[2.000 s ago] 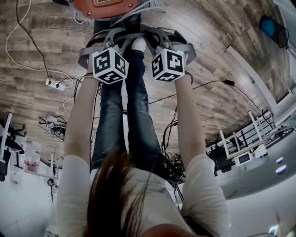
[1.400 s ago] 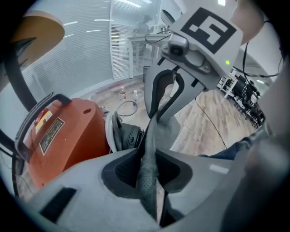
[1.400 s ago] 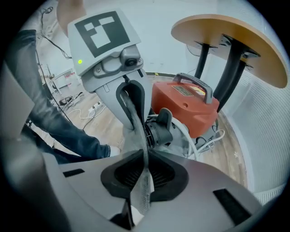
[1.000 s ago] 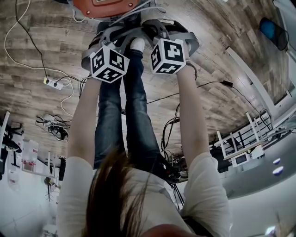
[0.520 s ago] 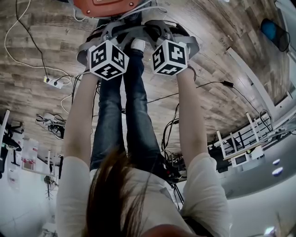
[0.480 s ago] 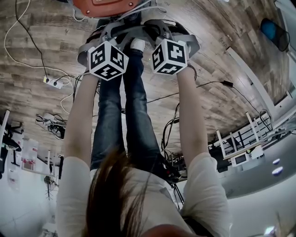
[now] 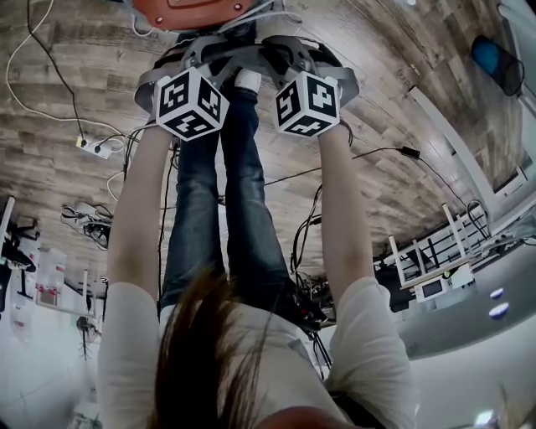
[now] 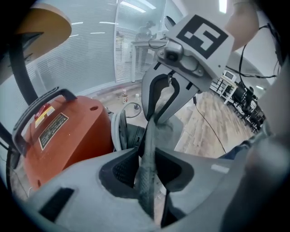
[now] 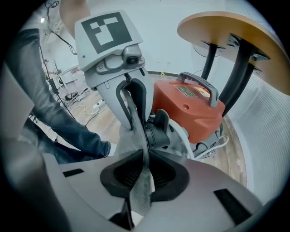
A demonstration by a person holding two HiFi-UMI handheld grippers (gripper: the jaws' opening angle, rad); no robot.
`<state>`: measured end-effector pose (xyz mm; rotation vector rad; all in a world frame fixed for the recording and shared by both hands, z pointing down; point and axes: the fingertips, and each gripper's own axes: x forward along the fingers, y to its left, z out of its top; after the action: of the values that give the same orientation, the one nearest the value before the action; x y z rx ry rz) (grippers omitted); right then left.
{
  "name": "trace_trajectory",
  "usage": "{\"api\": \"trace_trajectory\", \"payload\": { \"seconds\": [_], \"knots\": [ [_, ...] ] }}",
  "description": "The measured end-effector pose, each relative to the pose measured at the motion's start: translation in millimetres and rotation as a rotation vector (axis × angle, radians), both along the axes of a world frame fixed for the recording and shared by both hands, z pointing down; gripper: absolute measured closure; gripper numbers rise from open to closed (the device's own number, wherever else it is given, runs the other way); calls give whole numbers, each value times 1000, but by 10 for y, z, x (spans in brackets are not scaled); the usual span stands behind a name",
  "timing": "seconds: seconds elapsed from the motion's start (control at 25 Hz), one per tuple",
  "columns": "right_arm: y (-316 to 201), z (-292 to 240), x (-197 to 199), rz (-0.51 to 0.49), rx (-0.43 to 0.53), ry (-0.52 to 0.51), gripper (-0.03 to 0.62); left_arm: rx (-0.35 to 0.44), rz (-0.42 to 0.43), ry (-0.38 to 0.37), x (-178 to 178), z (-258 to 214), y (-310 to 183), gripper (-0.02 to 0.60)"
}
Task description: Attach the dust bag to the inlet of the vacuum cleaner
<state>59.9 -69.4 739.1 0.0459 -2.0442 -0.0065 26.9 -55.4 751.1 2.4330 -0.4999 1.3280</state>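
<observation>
The orange vacuum cleaner (image 7: 193, 10) stands on the floor just beyond both grippers. Its black inlet (image 8: 131, 138) faces them. A grey dust bag (image 8: 147, 154) hangs stretched between the two grippers, close in front of the inlet (image 9: 158, 129). My left gripper (image 8: 149, 181) is shut on one edge of the bag; its jaws have just been opening a little, with the fabric still between them. My right gripper (image 9: 142, 181) is shut on the opposite edge of the bag (image 9: 138, 131). In the head view the left gripper (image 7: 197, 54) and the right gripper (image 7: 289, 52) sit side by side over the vacuum.
A round wooden table (image 9: 226, 31) on black legs stands over the vacuum. A power strip (image 7: 92, 148) and loose cables lie on the wood floor at the left. The person's legs in jeans (image 7: 226, 209) and a white shoe (image 7: 249, 80) are between the arms.
Both marker cubes have rolled slightly; the left one has shifted a little up and to the left. The hands and the bag stay at the vacuum.
</observation>
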Motion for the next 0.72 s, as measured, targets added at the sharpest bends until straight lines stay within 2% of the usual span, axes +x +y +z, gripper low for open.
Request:
{"api": "trace_trajectory", "payload": {
  "seconds": [0.2,0.48,0.64,0.72],
  "knots": [
    [13,3,-17,-1,-5,5,543,-15,-75,23,-26,16,25,480],
    [10,-12,-12,2,-8,25,542,-25,-83,21,-20,5,27,479],
    [9,-15,-4,35,-19,13,537,-36,-99,27,-19,6,23,476],
    [-16,-21,7,80,-43,1,515,-44,-107,34,-23,9,26,469]
  ]
}}
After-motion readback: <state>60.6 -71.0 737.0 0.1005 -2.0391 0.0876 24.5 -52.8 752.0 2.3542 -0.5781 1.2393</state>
